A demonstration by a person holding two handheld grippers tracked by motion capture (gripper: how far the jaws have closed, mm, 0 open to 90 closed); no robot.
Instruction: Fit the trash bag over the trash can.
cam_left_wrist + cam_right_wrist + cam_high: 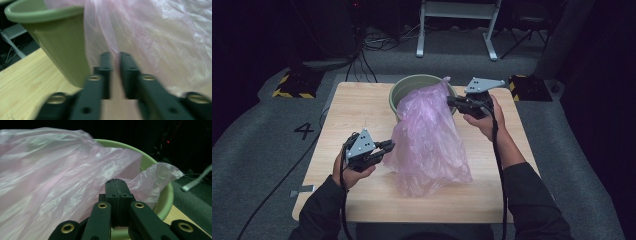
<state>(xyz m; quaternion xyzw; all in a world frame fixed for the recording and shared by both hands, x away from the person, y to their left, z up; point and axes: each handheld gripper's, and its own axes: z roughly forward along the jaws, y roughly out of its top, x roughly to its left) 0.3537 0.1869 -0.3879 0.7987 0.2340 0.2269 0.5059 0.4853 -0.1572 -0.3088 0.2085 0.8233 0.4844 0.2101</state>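
A pink plastic bag spills out of a green bucket at the back of the wooden table and lies across the tabletop. My left gripper is at the bag's left edge. In the left gripper view the jaws stand a narrow gap apart with a fold of the bag running between them, beside the bucket wall. My right gripper is at the top of the bag by the bucket rim. Its jaws are pressed together on the film.
The bucket stands near the table's far edge. On the grey floor behind are a white stand's legs, cables, and yellow-and-black blocks at the left and right. A "4" is marked on the floor left of the table.
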